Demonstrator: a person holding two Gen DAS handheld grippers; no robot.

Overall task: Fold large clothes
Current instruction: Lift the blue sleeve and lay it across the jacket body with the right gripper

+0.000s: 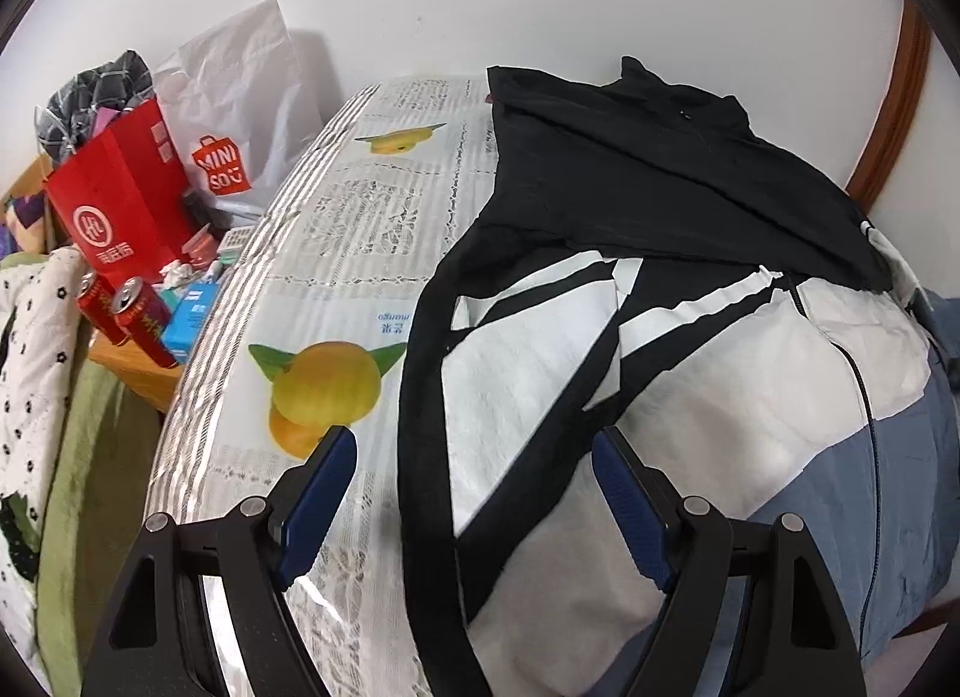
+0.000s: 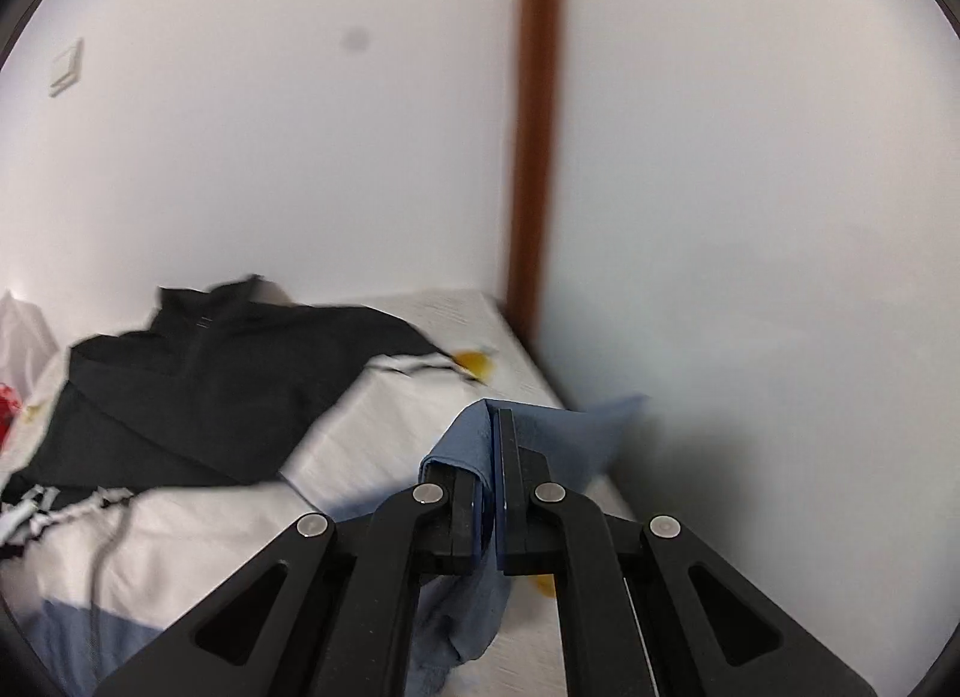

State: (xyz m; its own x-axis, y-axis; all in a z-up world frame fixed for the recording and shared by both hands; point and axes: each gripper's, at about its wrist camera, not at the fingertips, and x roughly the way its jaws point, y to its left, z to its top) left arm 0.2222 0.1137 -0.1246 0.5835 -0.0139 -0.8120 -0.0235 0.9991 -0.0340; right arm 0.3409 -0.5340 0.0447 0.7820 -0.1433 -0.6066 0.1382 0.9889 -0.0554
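A large jacket (image 1: 690, 373) in black, white and blue-grey lies spread on the table, its black upper part toward the wall. My left gripper (image 1: 474, 445) is open and empty, hovering over the jacket's white and black left side. In the right wrist view the jacket (image 2: 198, 391) lies to the left. My right gripper (image 2: 493, 427) is shut on a blue fold of the jacket's fabric (image 2: 462, 445) and holds it lifted above the table's right part.
The table (image 1: 336, 253) has a cloth printed with oranges. At its left stand a red bag (image 1: 120, 199), a white Miniso bag (image 1: 240, 114), red cans (image 1: 141, 319) and small boxes. A white wall and a brown wooden strip (image 2: 534, 126) lie behind.
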